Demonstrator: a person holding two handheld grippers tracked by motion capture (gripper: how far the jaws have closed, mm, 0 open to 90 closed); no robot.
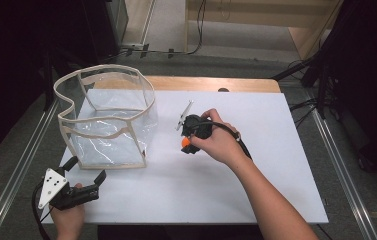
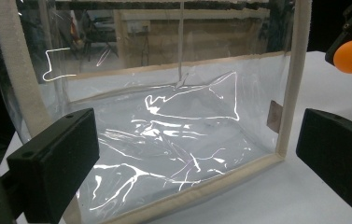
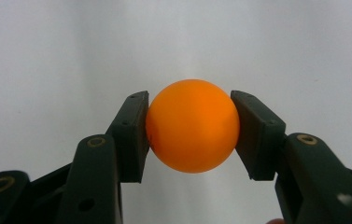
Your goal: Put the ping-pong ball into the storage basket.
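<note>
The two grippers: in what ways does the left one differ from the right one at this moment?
The left gripper has its jaws spread wide with nothing between them, while the right gripper is shut on an orange ball. The left gripper sits at the table's near left corner, facing the clear bag; the right gripper is over the middle of the white table. Both have black jaws and are held by hand.

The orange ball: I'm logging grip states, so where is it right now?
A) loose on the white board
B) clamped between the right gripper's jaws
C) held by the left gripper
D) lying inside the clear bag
B: the right gripper has both pads pressed on the orange ball.
</note>
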